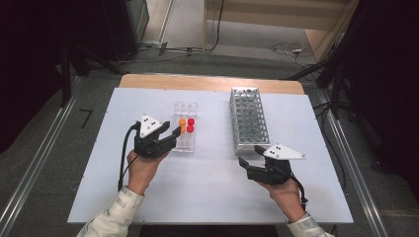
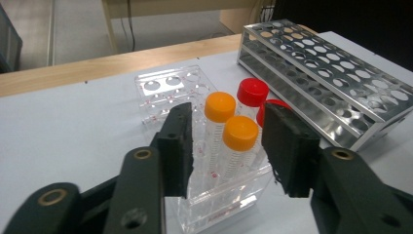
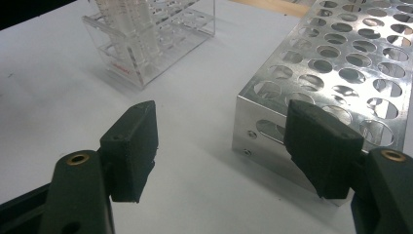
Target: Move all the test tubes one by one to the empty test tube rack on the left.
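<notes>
A clear acrylic rack (image 1: 186, 143) (image 2: 165, 90) holds two orange-capped tubes (image 2: 240, 132) and two red-capped tubes (image 2: 253, 91), all upright at its near end. My left gripper (image 1: 171, 129) (image 2: 234, 146) is open, its jaws standing either side of the nearest orange-capped tube without touching it. A perforated metal rack (image 1: 248, 120) (image 3: 341, 63) lies to the right, its holes empty. My right gripper (image 1: 250, 155) (image 3: 224, 141) is open just in front of the metal rack's near corner, nothing between its jaws.
The white tabletop (image 1: 212, 192) has bare room in front of both racks and between them. A wooden strip (image 1: 212, 82) runs along its far edge. Cables lie on the floor (image 1: 286, 49) beyond it.
</notes>
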`<control>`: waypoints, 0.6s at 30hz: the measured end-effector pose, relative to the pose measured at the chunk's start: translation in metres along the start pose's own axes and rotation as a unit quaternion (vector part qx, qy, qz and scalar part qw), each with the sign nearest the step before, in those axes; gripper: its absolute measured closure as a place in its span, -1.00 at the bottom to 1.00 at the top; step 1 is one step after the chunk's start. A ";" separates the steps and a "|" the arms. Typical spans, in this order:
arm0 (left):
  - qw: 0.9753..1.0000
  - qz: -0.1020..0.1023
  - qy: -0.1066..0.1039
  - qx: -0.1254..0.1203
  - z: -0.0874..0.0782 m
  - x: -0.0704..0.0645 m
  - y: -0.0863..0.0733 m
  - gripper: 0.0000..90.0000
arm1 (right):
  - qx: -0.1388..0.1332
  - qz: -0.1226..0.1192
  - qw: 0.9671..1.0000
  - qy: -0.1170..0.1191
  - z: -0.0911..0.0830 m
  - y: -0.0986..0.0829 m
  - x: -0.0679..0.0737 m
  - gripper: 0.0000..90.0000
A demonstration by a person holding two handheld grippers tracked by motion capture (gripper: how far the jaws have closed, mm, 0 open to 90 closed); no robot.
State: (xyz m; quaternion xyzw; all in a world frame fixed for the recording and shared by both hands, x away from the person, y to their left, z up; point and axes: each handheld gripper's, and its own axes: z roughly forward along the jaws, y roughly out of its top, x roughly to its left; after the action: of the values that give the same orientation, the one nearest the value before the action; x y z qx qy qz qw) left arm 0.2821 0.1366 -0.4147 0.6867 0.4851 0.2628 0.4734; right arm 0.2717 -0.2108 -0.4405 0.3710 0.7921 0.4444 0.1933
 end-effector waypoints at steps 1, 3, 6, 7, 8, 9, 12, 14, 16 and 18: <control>1.000 -0.002 -0.002 0.001 -0.001 0.000 0.000 0.15 | 0.000 0.000 1.000 0.000 0.000 0.000 0.000 -0.40; 1.000 -0.004 -0.001 -0.001 -0.002 -0.001 0.001 0.07 | 0.000 -0.001 1.000 -0.001 0.000 0.000 0.000 -0.40; 1.000 -0.001 0.003 0.001 -0.003 -0.003 0.001 -0.01 | 0.001 0.000 1.000 -0.001 0.000 0.000 0.000 -0.40; 1.000 -0.001 0.003 0.002 -0.003 -0.003 0.001 -0.04 | 0.001 0.001 1.000 -0.002 0.000 0.000 0.000 -0.40; 1.000 -0.002 0.002 0.002 -0.003 -0.003 0.001 -0.06 | 0.001 0.002 1.000 -0.001 0.000 0.000 0.000 -0.40; 1.000 -0.002 0.003 0.003 -0.003 -0.004 0.001 -0.08 | 0.001 0.002 1.000 -0.002 0.000 0.000 0.000 -0.40; 1.000 -0.003 0.002 0.004 -0.004 -0.005 0.001 -0.12 | 0.001 0.002 1.000 -0.002 0.000 0.000 -0.001 -0.40; 1.000 -0.002 0.003 0.004 -0.004 -0.005 0.001 -0.17 | 0.000 0.002 1.000 -0.002 0.000 0.000 -0.001 -0.40; 1.000 -0.003 0.003 0.003 -0.004 -0.006 0.001 -0.18 | 0.001 0.002 1.000 -0.002 0.000 0.000 -0.001 -0.40; 1.000 -0.002 0.005 0.003 -0.005 -0.006 0.002 -0.21 | 0.001 0.002 1.000 -0.002 0.000 0.000 -0.001 -0.40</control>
State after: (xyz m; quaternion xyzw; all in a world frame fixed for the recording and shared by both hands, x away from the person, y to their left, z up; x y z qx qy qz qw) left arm 0.2765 0.1326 -0.4107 0.6860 0.4894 0.2636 0.4694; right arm 0.2723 -0.2116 -0.4410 0.3735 0.7913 0.4434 0.1942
